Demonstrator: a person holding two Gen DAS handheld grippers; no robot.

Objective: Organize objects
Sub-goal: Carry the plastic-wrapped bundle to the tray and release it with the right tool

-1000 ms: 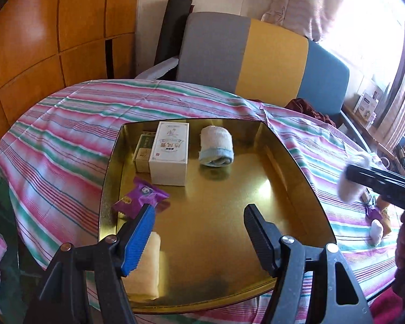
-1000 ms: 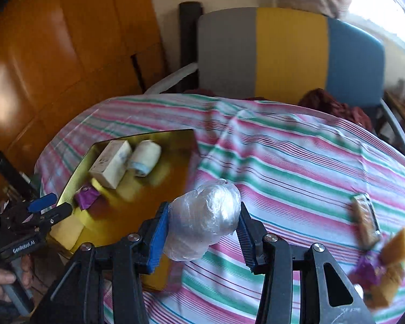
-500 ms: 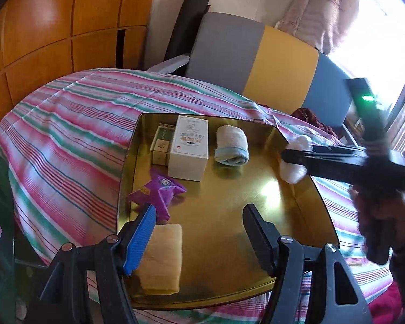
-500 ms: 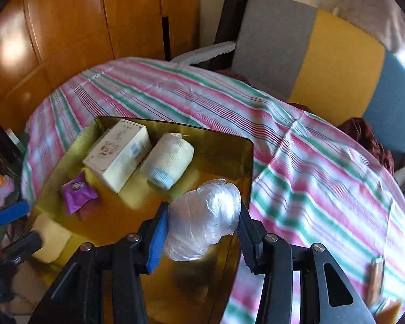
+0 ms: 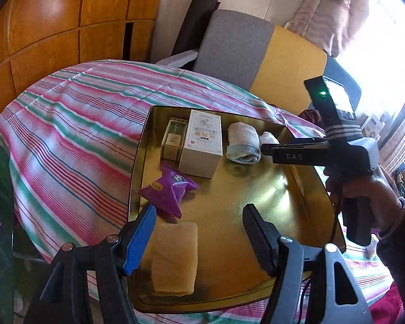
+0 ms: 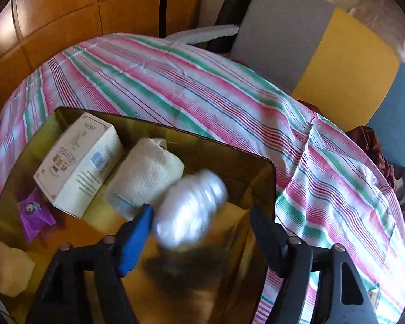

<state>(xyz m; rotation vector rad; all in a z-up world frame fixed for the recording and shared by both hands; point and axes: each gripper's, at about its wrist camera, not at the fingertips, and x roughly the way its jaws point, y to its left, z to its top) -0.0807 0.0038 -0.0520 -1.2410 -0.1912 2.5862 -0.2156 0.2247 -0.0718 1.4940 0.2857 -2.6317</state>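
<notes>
Right tool [image 6: 199, 232]: held over the tray [image 6: 267, 189]; fingers seen spread wide, touching nothing.
Bundle [image 6: 189, 210]: clear plastic, blurred, seen between the right fingers, beside the towel roll [image 6: 145, 178]; whether it rests on the tray cannot be told.
Left tool [image 5: 199, 232]: fingers parted, nothing held, over the tray's near edge.
Tray contents: box [image 5: 202, 143], purple packet [image 5: 167, 191], sponge [image 5: 175, 259].
Desk [image 5: 67, 135]: covered by striped cloth.
</notes>
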